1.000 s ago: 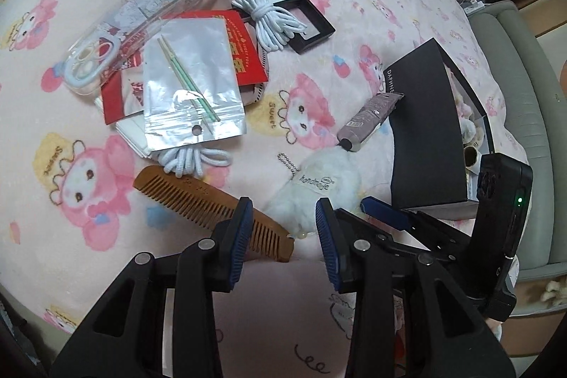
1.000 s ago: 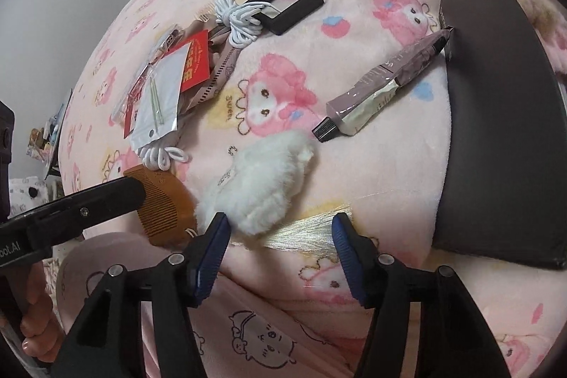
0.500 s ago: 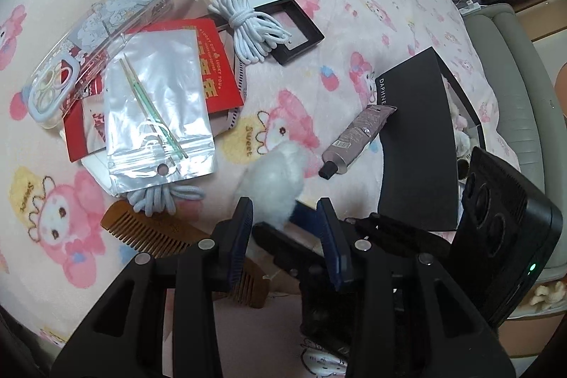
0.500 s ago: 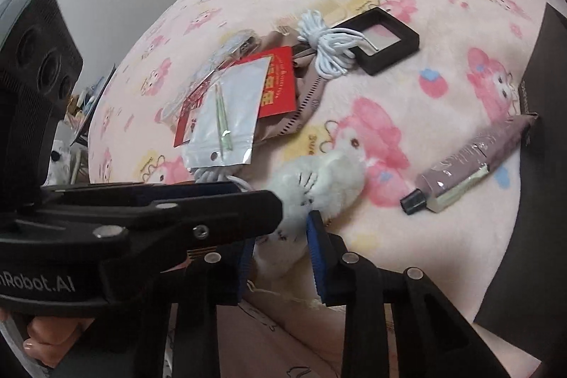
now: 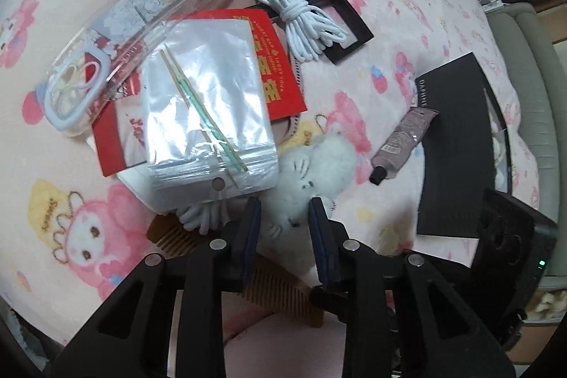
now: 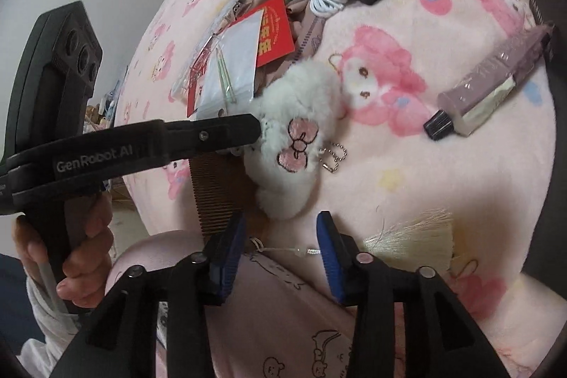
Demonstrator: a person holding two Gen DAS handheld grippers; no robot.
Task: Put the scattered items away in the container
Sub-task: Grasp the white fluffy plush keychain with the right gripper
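A white plush keychain (image 5: 312, 165) with a pink bow (image 6: 296, 144) lies on the pink blanket. My left gripper (image 5: 283, 224) has the plush's fluffy near end between its pads and its jaws are closing on it; its tip (image 6: 257, 130) meets the plush's left side in the right wrist view. My right gripper (image 6: 280, 236) stands just short of the plush's lower end, jaws opening, with only a thin tassel cord crossing between them. The black box (image 5: 457, 147) stands at the right with its lid up.
A wooden comb (image 6: 212, 193) lies under both grippers, with a cream tassel (image 6: 407, 236) to its right. A mauve tube (image 5: 404, 144) leans on the box. Farther off lie a clear zip bag (image 5: 209, 116), red envelope (image 5: 280, 73), white cord (image 5: 304, 20), black frame (image 5: 347, 30) and phone case (image 5: 117, 52).
The right gripper closed on the plush, turned it bow side up, then let go and drew back. The left gripper came forward and down and narrowed around the plush's near end.
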